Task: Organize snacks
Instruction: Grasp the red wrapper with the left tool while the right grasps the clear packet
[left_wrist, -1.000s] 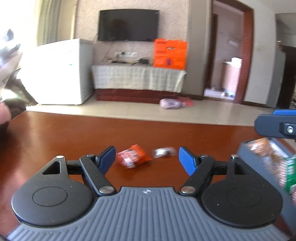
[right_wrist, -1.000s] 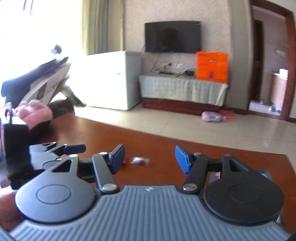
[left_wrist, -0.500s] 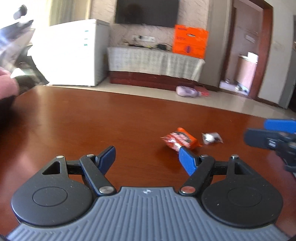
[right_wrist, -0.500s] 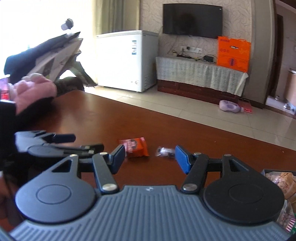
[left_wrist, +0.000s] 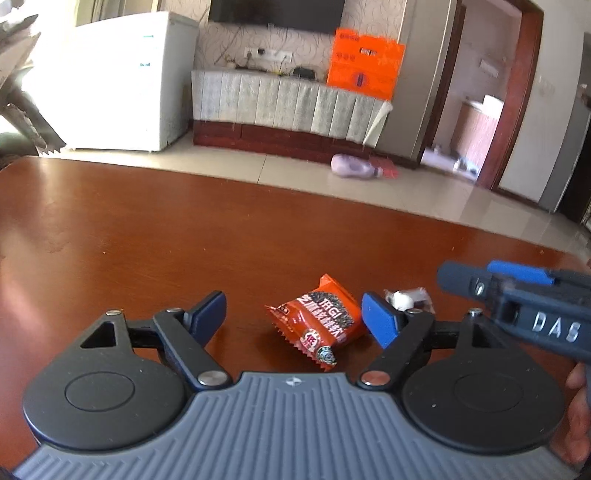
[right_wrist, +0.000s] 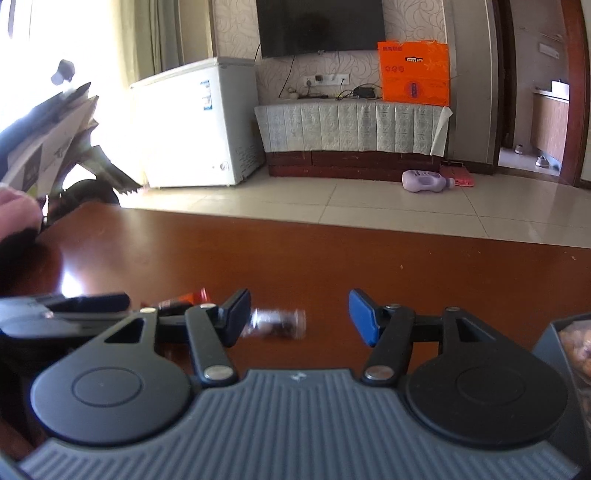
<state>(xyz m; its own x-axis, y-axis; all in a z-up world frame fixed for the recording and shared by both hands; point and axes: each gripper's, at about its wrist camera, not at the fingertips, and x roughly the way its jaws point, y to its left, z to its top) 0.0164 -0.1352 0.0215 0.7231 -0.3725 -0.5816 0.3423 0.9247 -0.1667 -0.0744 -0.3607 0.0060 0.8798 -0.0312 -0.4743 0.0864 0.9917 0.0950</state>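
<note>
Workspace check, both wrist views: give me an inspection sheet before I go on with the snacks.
Surface: dark red wooden table, glossy, mostly bare.
Job's things: orange snack packet flat on the table; small clear-wrapped candy lying close beside it, apart; dark snack container at the right edge, partly filled.
Clutter: nothing seen on the table.
Grippers: left hand-held gripper with jaws opening, packet ahead between the fingers, untouched; right hand-held gripper open, candy ahead between its fingers, untouched.
Cables: only on the TV stand by the wall sockets.
Surroundings: white chest freezer, orange box, purple bottle on the floor.
</note>
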